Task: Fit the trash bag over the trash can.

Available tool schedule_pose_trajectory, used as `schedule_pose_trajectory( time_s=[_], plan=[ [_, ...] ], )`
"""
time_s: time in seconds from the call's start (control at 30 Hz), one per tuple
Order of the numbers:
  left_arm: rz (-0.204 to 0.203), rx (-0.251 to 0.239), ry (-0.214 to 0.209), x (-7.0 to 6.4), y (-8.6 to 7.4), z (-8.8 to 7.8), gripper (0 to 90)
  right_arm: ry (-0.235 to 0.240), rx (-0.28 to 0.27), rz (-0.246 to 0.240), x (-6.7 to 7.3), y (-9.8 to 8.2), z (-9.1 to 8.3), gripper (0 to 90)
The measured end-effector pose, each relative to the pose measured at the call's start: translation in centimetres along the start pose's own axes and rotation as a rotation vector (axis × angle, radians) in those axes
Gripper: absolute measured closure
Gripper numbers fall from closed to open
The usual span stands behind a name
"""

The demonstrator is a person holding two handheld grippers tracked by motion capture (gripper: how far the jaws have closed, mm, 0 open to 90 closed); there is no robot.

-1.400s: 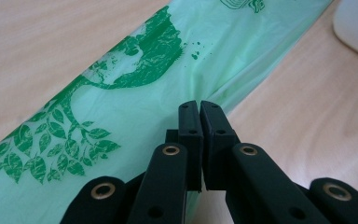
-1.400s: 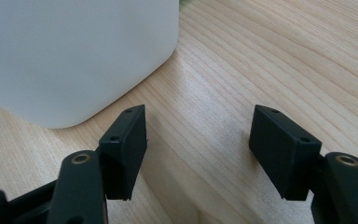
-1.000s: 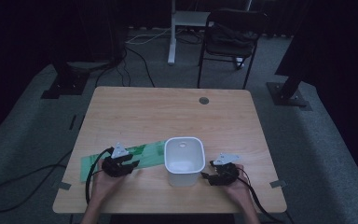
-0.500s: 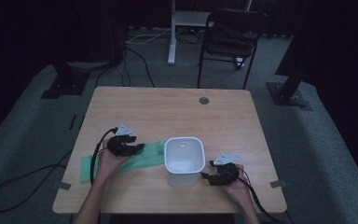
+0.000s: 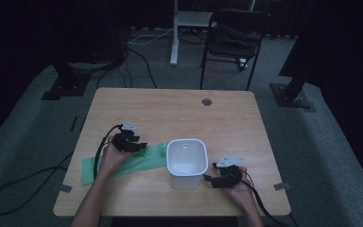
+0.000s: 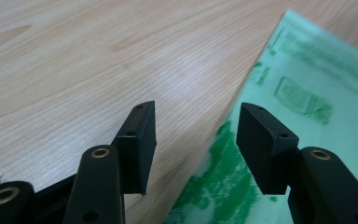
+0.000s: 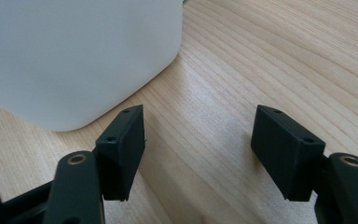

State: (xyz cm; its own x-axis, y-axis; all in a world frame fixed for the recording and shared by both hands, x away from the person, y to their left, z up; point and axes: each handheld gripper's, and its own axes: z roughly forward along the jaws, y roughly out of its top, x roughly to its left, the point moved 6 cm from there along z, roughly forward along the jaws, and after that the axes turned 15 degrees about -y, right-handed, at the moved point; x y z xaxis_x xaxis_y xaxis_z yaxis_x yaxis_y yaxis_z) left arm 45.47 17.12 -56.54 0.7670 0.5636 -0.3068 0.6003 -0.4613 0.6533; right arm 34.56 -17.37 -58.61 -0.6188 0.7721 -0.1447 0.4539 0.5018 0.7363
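The wooden table (image 5: 179, 113) is bearing a white bin (image 5: 185, 162) near its front edge, with a green plastic bag (image 5: 137, 161) lying flat just left of it. The left gripper (image 5: 139, 145) is hovering over the bag's far edge, jaws released and grasping nothing. The right gripper (image 5: 209, 179) is sitting just beside the bin, jaws spread and empty.

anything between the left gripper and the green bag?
Nothing visible. The left gripper hangs right over the near edge of the green bag, jaws open with only bare table and the bag's edge between them. The white bin stands off to the side, and the right gripper sits beyond the bin.
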Motion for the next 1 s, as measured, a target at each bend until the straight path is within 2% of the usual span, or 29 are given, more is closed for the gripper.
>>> schedule_pose_trajectory(
  time_s=[0.07,0.17,0.23,0.3,0.37,0.5,0.6,0.73,0.87,1.0],
  plan=[
    [-0.003,0.013,-0.021,-0.2,-0.2,0.4,47.9,-0.001,-0.001,-0.001,0.0,0.0,0.0,33.8],
    [0.025,0.044,-0.057,-1.1,-0.6,1.1,47.9,0.001,-0.001,-0.001,0.0,0.0,0.0,33.8],
    [0.034,0.047,-0.074,-1.7,-0.8,1.3,47.9,0.001,-0.002,-0.001,0.0,0.0,0.0,33.7],
    [0.043,0.042,-0.076,-2.2,-1.0,1.3,48.1,0.002,-0.002,-0.001,0.0,0.0,0.0,33.6],
    [0.066,0.060,-0.090,-2.9,-1.4,1.3,48.0,0.003,-0.002,-0.001,0.0,0.0,0.0,33.5],
    [0.107,0.071,-0.079,-3.9,-1.8,1.4,48.4,0.002,-0.003,-0.002,0.0,0.0,0.0,33.4],
    [0.140,0.060,-0.053,-4.6,-2.3,1.4,55.0,0.001,-0.001,-0.004,0.1,0.0,0.0,33.3],
    [0.172,0.063,-0.026,-4.9,-2.7,1.2,72.9,-0.002,-0.003,-0.006,0.1,0.0,0.0,33.2],
    [0.142,0.038,-0.080,-4.7,-3.1,0.9,88.1,-0.004,-0.004,-0.007,0.1,0.0,0.0,33.2],
    [0.091,0.010,-0.107,-3.7,-3.1,0.0,89.7,0.000,-0.007,0.000,0.1,-0.1,0.0,33.2]
  ],
)
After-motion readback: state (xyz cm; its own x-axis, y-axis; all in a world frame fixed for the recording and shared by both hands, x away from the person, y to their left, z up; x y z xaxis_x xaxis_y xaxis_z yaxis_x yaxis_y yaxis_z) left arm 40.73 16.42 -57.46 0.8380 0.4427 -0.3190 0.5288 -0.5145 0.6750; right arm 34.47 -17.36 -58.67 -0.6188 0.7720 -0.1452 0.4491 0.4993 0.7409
